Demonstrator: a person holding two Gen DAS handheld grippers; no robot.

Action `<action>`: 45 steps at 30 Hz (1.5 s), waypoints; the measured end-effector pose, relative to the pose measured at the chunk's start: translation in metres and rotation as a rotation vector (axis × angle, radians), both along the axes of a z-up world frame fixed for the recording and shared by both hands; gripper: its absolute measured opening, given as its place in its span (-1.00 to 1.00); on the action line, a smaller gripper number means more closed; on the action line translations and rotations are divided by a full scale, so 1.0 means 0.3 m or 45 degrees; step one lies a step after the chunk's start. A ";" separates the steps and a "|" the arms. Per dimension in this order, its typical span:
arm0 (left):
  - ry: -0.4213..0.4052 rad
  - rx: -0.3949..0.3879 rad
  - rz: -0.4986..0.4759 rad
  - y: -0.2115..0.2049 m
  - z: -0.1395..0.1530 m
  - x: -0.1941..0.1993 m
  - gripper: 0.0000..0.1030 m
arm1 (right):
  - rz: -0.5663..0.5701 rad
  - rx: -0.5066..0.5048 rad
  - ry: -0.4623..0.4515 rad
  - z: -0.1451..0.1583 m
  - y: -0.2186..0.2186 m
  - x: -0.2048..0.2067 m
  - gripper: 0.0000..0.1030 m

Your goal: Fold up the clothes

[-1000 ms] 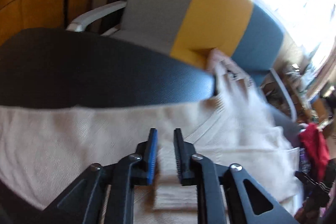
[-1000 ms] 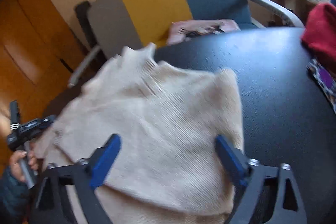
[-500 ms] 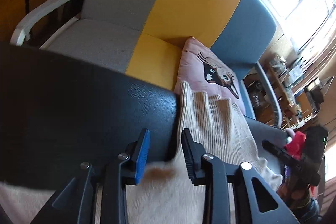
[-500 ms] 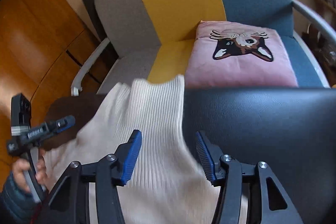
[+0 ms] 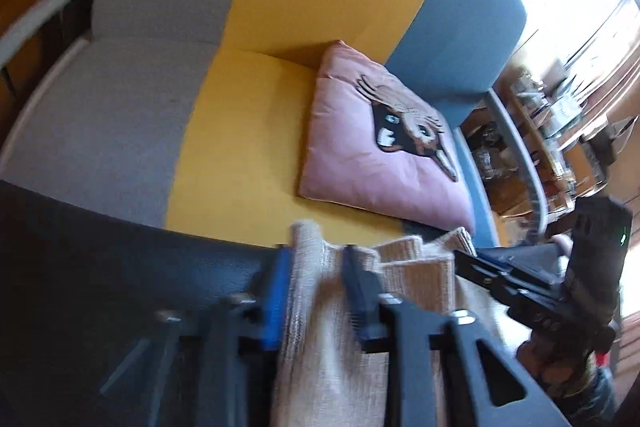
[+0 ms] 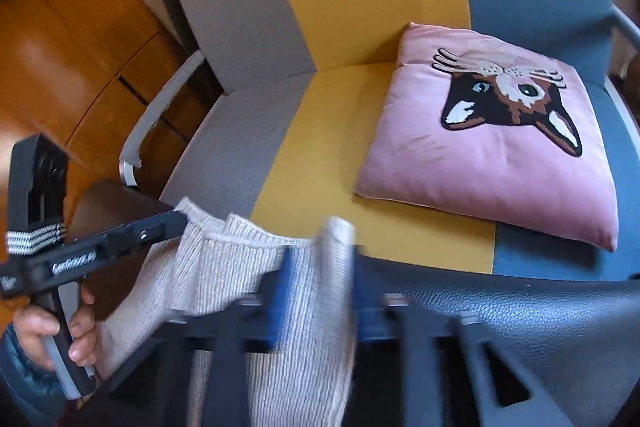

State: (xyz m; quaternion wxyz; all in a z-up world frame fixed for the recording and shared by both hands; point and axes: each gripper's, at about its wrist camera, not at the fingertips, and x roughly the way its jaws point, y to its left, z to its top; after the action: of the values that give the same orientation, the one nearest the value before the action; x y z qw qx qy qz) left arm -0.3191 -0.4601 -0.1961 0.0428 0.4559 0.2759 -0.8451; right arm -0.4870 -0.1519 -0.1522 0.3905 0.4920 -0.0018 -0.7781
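With both the left hand-held gripper [image 5: 314, 291] and the right hand-held gripper [image 6: 320, 291] clamped on the sweater [image 6: 304, 327] at lower centre over the tabletop [image 6: 520, 319] edge, keep your pull even.

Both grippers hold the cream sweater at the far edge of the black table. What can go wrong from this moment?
1. The left gripper and right gripper pinch only bunched folds of the cream sweater, so the knit may slip out or stretch.
2. The sweater's edge hangs past the black table toward the sofa; if released, it could slide off.
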 end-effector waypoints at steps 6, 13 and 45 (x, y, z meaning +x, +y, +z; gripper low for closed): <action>0.244 0.019 -0.008 0.040 0.138 0.192 -0.92 | 0.034 -0.153 0.101 0.154 0.087 0.141 -0.87; 0.365 -0.047 -0.049 0.132 0.253 0.529 -0.92 | 0.088 -0.279 0.137 0.246 0.244 0.421 -0.87; 0.231 -0.047 0.057 0.389 0.152 0.918 -0.67 | -0.087 -0.139 0.136 0.115 0.457 0.864 -0.52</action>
State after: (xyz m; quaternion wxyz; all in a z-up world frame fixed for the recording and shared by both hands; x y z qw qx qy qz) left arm -0.0438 -0.3433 -0.1505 0.0449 0.3701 0.2731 -0.8868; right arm -0.2278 -0.0148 -0.1175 0.3894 0.4273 -0.0401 -0.8150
